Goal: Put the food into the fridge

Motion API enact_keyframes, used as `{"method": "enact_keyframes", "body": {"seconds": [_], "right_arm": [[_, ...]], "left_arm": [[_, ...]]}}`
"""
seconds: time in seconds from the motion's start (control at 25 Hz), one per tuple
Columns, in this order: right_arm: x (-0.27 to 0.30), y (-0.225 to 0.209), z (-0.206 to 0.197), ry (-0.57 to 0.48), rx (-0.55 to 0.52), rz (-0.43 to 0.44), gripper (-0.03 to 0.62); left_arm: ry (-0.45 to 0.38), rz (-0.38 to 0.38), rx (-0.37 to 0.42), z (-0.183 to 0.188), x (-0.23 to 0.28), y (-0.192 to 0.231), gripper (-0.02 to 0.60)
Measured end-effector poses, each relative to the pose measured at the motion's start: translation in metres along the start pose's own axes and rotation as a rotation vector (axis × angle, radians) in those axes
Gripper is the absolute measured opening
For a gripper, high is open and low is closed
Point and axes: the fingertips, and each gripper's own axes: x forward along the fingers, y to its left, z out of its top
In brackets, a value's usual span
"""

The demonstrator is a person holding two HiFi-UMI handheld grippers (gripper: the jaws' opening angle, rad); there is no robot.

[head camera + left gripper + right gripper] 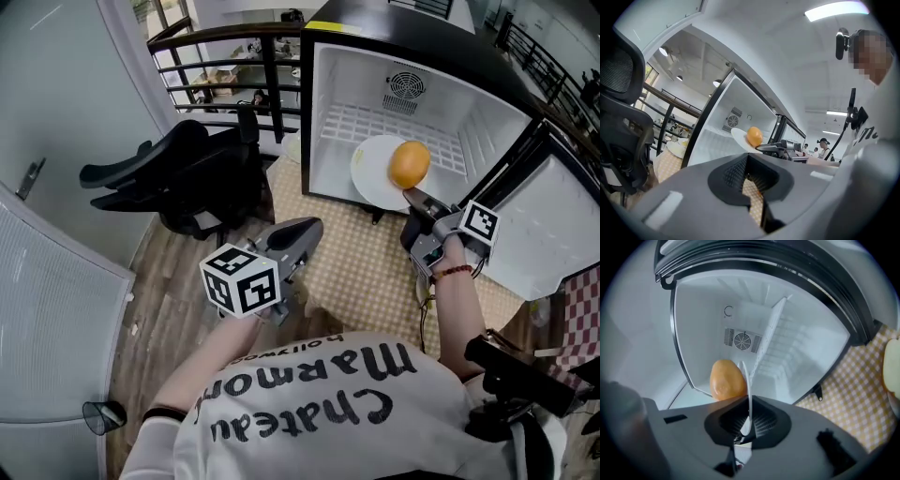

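Observation:
A white plate (371,174) carries a round orange food item (410,164) and hangs in front of the open white fridge (311,112). My right gripper (413,196) is shut on the plate's near rim. In the right gripper view the plate (751,389) stands edge-on between the jaws of the right gripper (746,422), with the food (726,379) to its left and the empty fridge interior (797,348) behind. My left gripper (302,236) hovers over the checkered cloth to the left, shut and holding nothing. From the left gripper (750,182) I see the food (754,136) on the plate (739,138).
The fridge door (562,225) swings open to the right. A black office chair (187,178) stands left of the fridge. A yellow checkered cloth (375,272) covers the surface under the fridge. A pale object (893,366) lies on the cloth at the right.

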Motion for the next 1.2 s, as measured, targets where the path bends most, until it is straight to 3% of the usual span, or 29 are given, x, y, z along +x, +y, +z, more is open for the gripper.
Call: {"method": "enact_keyframes", "body": {"seconds": [0.16,0.52,1.2], "right_arm": [[0.008,-0.001,0.009,-0.061,0.040,-0.018,0.023],[0.011,-0.007,0.021,-0.176,0.072,-0.055,0.023],[0.048,-0.013,0.029,-0.362,0.129,-0.163,0.023]], "left_arm": [[0.007,-0.026,0.017,0.006,0.012,0.005,0.005],[0.059,-0.162,0.065,0.017,0.042,0.011,0.005],[0.138,-0.310,0.091,0.047,0.046,0.062,0.005]]}}
